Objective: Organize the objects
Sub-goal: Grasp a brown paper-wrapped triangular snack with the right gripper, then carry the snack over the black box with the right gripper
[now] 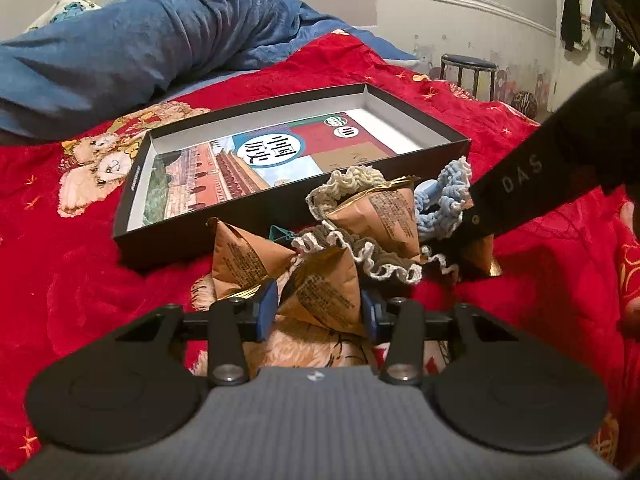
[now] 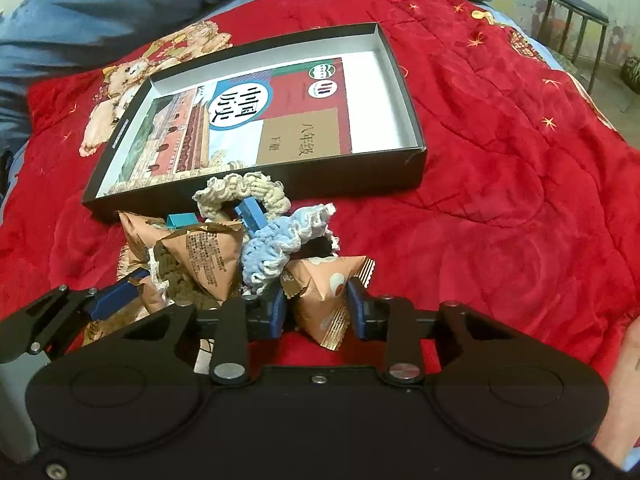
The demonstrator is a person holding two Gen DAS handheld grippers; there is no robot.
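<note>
Pyramid-shaped tan foil snack packets sit jumbled with knitted scrunchies (cream, pale blue (image 2: 276, 252), grey-brown) on the red quilt (image 2: 500, 168) just in front of the shallow black cardboard box (image 2: 404, 76), presumably staged there for sorting into it alongside the textbook (image 2: 256, 120). Left gripper (image 1: 318, 312) brackets one packet (image 1: 324, 296) with blue pads at its sides; contact looks likely, but I cannot tell. Right gripper (image 2: 316, 312) is clamped on the rightmost packet (image 2: 324, 300), apparently to carry it boxward.

Right gripper (image 2: 316, 310) fingers (image 2: 357, 307) clamp a brown packet (image 2: 324, 296).
</note>
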